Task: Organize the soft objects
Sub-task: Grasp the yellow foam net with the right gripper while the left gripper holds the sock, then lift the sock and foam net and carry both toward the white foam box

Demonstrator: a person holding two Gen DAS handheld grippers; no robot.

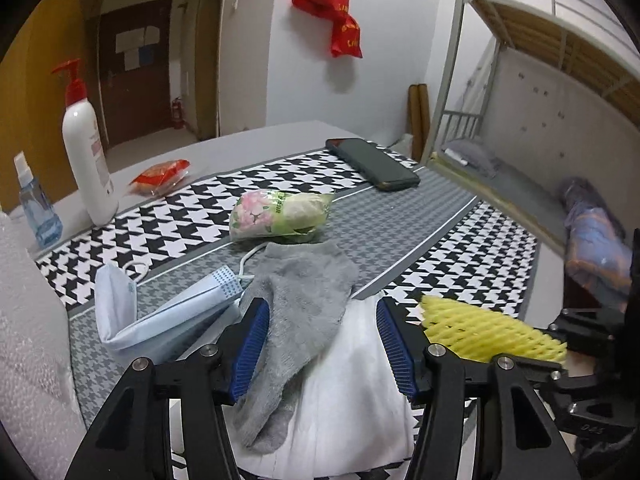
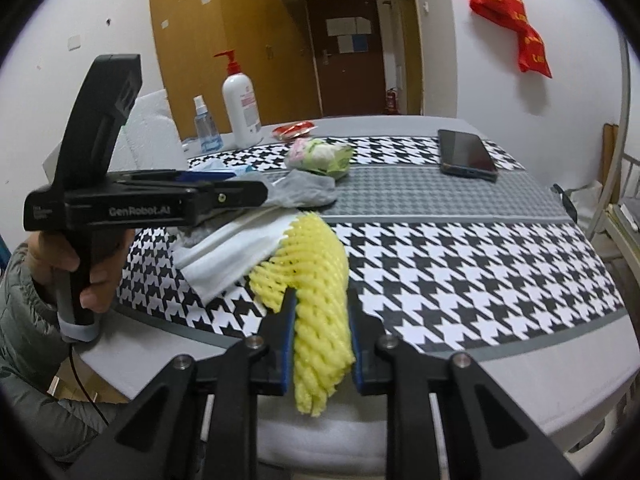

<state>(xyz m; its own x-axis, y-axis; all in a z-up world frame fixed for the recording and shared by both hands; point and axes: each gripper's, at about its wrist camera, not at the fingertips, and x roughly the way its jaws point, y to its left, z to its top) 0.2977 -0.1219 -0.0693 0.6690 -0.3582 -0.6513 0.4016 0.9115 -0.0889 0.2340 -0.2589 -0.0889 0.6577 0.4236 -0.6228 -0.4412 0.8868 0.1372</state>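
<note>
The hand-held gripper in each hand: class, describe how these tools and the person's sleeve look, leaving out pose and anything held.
The left hand-held gripper has black angular fingers with silver bolt heads and ribbed blue pads. From the right wrist view its black body has a pistol-style handle, white "GenRobot.AI" lettering, a grey band at the handle's base and a thin black cable. The right hand-held gripper matches: black fingers, blue pads. The sleeve is grey-green and quilted.

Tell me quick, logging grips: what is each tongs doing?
Left tongs: open over the grey sock, gripping nothing.
Right tongs: shut on the yellow foam net.

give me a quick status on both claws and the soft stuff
Left claw open over grey sock. Right claw shut on yellow foam net. Nothing blocking.
</note>
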